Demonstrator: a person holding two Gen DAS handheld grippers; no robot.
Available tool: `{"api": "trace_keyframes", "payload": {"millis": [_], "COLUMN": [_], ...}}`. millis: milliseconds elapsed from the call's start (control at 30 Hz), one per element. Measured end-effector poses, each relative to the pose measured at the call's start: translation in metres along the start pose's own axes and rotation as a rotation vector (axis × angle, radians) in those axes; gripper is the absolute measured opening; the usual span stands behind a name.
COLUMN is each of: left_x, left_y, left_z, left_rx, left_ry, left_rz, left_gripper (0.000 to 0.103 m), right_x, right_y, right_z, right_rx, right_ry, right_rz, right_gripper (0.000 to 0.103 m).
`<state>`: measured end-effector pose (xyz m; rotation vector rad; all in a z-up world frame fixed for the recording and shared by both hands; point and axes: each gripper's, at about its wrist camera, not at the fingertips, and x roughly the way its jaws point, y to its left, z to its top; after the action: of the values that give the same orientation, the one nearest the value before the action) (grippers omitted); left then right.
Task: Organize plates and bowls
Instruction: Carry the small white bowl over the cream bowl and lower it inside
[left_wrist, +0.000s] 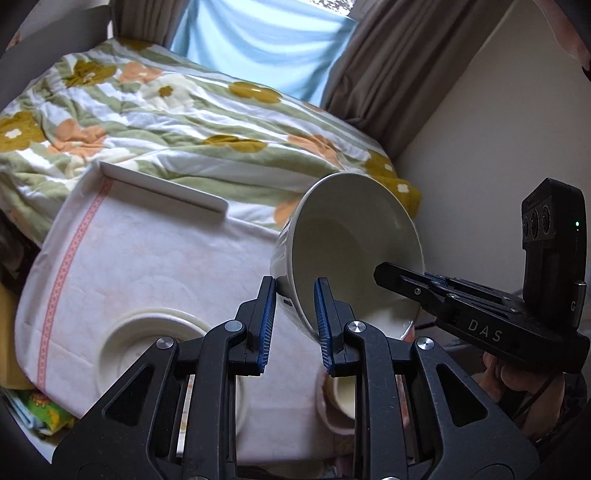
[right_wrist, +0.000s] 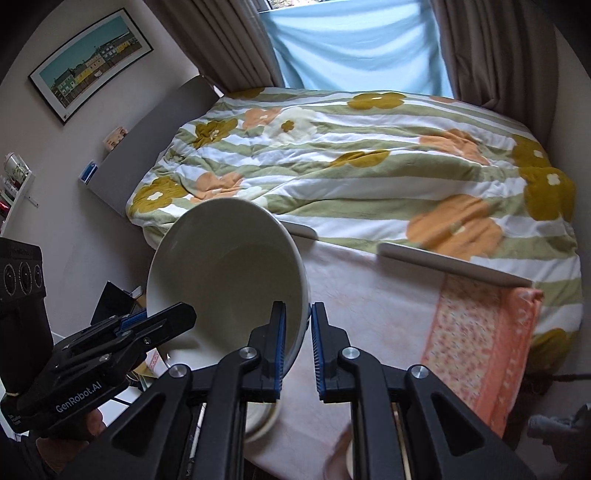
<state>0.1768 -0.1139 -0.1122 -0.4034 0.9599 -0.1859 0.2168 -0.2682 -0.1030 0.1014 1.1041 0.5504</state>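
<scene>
The white bowl (left_wrist: 347, 251) hangs tilted above the cloth-covered tabletop (left_wrist: 147, 258), its rim pinched on opposite sides by the left tongs (left_wrist: 295, 321) and the right tongs (right_wrist: 297, 343), both clenched on the bowl wall. My worry is that thin-rim grips on glazed ceramic could slip if either hand twists or eases, dropping it onto the plate (left_wrist: 147, 332) below the left tongs. The left view alone shows that plate and a small cup (left_wrist: 341, 400) beneath; the right view alone shows the orange cloth (right_wrist: 480, 350) beyond its tongs.
</scene>
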Motion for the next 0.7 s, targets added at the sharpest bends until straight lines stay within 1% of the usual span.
{"api": "trace_keyframes", "payload": {"millis": [167,300,400,500,700], "left_x": [0.022,0.047,0.064,0.082,0.112], "left_y": [-0.050,-0.076,-0.086,-0.088,-0.091], "left_z": [-0.032,-0.055,-0.074,-0.091,-0.114], "left_rx": [0.079,0.146,0.177,0.197,0.251], "left_ry": [0.078,0.164,0.236,0.304,0.383], "left_rz": [-0.050,-0.069,-0.068,-0.051,0.001], "left_gripper": [0.019,0.019,0.019,0.019,0.019], "right_x": [-0.032,-0.044,-0.044,-0.034,-0.012], "right_y": [-0.048,-0.076,-0.094,-0.104,-0.118], "right_z": [-0.046,-0.082,-0.106,-0.126,-0.157], "right_rx": [0.103,0.174,0.239,0.293,0.340], "right_ry": [-0.010,-0.008,0.006,0.034,0.077], "right_rz": [-0.050,-0.096,-0.107,-0.113,-0.136], "right_gripper": [0.013,0.013,0.013,0.013,0.012]}}
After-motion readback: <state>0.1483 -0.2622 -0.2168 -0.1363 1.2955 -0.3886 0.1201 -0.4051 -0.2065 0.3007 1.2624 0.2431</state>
